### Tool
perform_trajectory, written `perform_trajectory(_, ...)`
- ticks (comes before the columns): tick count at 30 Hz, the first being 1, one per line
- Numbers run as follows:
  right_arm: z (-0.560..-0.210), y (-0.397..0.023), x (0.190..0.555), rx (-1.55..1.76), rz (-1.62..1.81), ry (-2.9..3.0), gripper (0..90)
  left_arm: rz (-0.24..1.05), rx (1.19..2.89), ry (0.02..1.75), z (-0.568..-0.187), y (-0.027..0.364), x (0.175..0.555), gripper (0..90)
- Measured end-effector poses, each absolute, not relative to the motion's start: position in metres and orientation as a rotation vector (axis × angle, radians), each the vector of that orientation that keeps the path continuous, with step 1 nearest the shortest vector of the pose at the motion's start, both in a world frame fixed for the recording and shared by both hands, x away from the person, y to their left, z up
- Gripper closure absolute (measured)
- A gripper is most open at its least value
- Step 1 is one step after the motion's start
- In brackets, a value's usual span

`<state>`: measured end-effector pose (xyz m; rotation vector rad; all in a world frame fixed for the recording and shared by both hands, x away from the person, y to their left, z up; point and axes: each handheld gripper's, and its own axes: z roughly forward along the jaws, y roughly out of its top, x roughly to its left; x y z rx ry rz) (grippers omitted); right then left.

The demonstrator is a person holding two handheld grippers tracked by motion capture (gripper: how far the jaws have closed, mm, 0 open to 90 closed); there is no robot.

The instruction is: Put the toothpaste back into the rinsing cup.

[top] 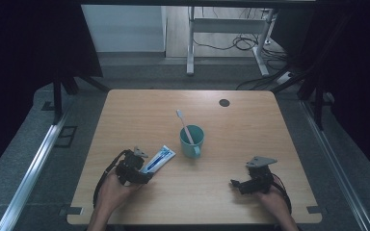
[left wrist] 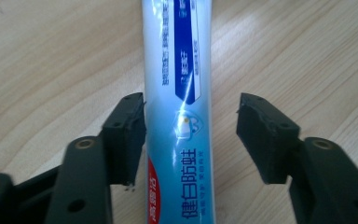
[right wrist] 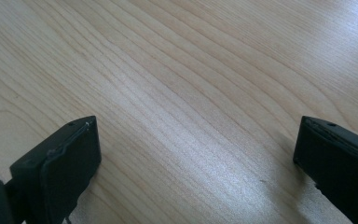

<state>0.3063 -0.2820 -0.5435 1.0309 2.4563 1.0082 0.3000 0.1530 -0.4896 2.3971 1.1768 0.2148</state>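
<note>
Toothpaste tube (left wrist: pixel 179 116) — white-blue, flat on table (left wrist: pixel 51 60)

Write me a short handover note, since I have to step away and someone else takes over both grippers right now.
Left gripper: open, jaws astride the toothpaste tube; one pad is at its edge, the other clear of it. The tube lies flat on the table.
Right gripper: open, holding nothing, over bare wood.
Done: toothbrush stands in the teal cup.
Left: the tube lies outside the cup, probably to go in next.

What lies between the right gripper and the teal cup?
Only bare wooden table, as the high view shows: right gripper sits apart from the teal cup.
</note>
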Motion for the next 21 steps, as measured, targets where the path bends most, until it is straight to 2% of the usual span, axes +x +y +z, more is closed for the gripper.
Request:
perform_trajectory(7, -0.543, -0.282, 0.306, 1.03, 1.007, 2.457, 0.3, 0.142, 2.487, 1.186, -0.49, 0.148, 0.31, 31.2)
perform_trajectory(21, -0.543, -0.282, 0.306, 1.031, 1.007, 2.457, 0.3, 0.026, 2.63, 1.253, -0.493, 0.138, 0.336, 29.8)
